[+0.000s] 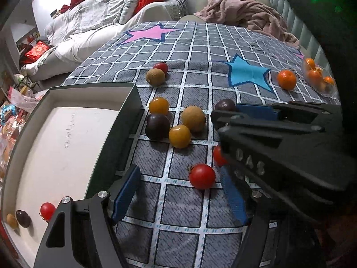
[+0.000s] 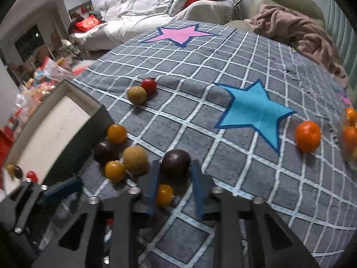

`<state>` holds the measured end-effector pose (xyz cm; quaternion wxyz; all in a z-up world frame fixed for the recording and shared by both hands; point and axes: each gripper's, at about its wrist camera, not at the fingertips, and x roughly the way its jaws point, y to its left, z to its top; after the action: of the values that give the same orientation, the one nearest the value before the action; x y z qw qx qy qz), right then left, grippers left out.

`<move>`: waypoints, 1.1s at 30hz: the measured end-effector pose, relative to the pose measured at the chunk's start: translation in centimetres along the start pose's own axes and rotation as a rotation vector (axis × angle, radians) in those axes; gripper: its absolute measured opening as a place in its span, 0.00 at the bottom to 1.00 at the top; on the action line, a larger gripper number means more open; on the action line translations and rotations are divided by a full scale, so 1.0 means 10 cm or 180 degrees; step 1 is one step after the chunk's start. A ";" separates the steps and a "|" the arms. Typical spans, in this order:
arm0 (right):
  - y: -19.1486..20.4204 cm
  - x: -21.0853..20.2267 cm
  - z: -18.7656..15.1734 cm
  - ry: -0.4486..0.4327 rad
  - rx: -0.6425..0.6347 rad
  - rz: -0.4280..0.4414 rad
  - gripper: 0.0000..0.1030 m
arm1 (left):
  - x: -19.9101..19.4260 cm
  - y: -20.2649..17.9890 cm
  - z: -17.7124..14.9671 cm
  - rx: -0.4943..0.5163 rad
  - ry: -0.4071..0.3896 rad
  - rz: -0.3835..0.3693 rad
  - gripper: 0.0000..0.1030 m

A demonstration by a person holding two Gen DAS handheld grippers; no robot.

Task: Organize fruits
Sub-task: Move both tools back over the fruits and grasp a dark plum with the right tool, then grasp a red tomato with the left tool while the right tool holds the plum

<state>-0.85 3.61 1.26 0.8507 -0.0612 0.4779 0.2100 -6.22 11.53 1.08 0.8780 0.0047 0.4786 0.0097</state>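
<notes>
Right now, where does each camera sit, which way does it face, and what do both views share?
Right wrist: on the right gripper, looking down along jaws shut on a dark purple fruit, over the checked cloth.
Left wrist: on the left gripper, looking down between open jaws at a red tomato; right gripper crosses in.
Shared: the tray, the blue star.

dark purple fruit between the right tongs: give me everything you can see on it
The dark purple fruit is round, smooth and slightly glossy, with a soft highlight on top. It sits on the grey checked cloth, between the blue pads of the right tongs, which have closed in on both its sides. A small yellow fruit lies just behind it, between the same fingers. In the left wrist view it peeks out past the tongs' tip.
</notes>
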 end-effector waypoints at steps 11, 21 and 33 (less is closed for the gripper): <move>-0.16 -0.20 -0.15 -0.0083 0.0249 0.0023 0.27 | -0.05 -0.05 -0.02 0.0037 0.0027 -0.0156 0.32; -0.18 -0.43 -0.43 -0.0083 0.0384 0.0094 0.27 | -0.19 0.03 -0.14 -0.0034 0.0075 -0.0285 0.27; -0.08 -0.64 -0.81 -0.0017 0.0481 0.0117 0.27 | -0.41 0.11 -0.24 -0.0024 -0.0005 -0.0368 0.28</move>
<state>-9.84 -1.49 2.21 0.8502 0.0126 0.4911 0.1891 -10.51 12.53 3.22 0.8775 -0.0262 0.4773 -0.0393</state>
